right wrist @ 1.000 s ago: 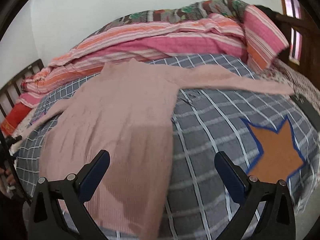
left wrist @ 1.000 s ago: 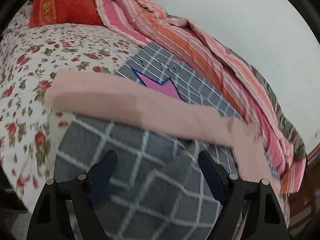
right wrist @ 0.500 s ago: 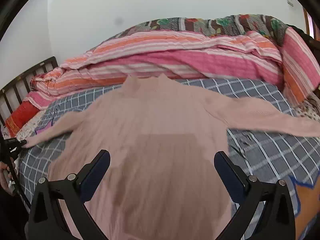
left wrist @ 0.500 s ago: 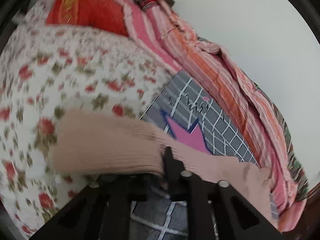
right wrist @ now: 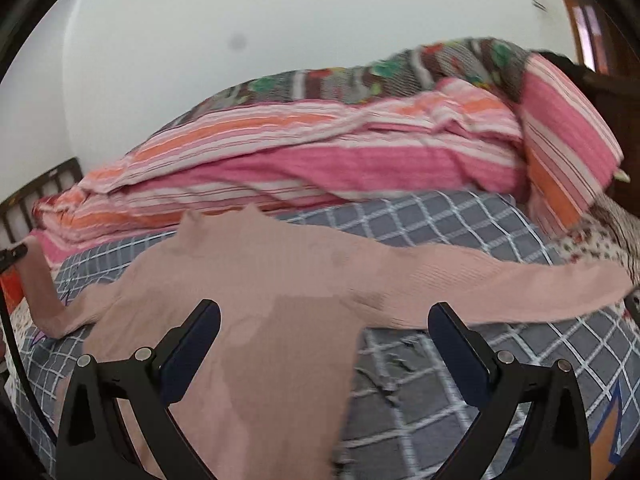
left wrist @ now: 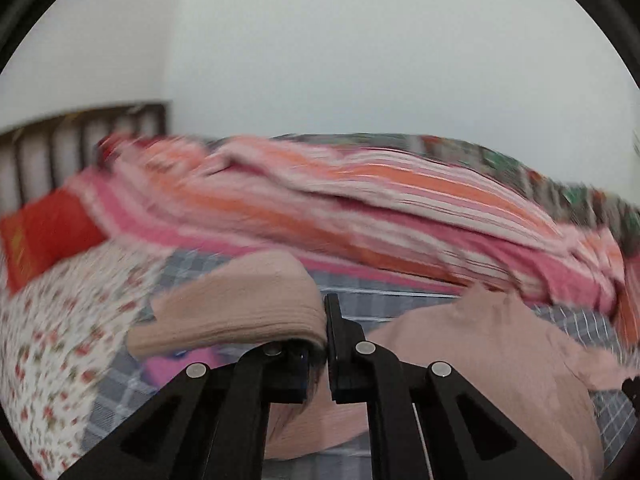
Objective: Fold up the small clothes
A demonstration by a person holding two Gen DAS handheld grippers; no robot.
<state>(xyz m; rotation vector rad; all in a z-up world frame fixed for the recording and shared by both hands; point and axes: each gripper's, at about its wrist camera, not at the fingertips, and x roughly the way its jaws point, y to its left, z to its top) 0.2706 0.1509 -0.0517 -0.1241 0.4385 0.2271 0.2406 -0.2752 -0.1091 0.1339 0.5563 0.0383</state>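
A pale pink long-sleeved knit top (right wrist: 256, 304) lies flat on the grey checked blanket (right wrist: 432, 220), its neck toward the wall and its right sleeve (right wrist: 520, 288) stretched out. My left gripper (left wrist: 325, 344) is shut on the cuff of the left sleeve (left wrist: 240, 308) and holds it lifted above the bed; the top's body (left wrist: 480, 360) lies to its right. In the right wrist view that raised sleeve (right wrist: 40, 288) stands up at the far left. My right gripper (right wrist: 324, 344) is open and empty, hovering over the top's lower body.
A heap of pink and orange striped bedding (right wrist: 320, 152) runs along the wall behind the top. A red pillow (left wrist: 44, 236) and a floral sheet (left wrist: 60, 320) lie at the left. A dark slatted headboard (left wrist: 80, 128) stands behind them.
My left gripper closed on the left sleeve's cuff and has lifted and swung it toward the top's body. My right gripper has shifted left over the top, still open.
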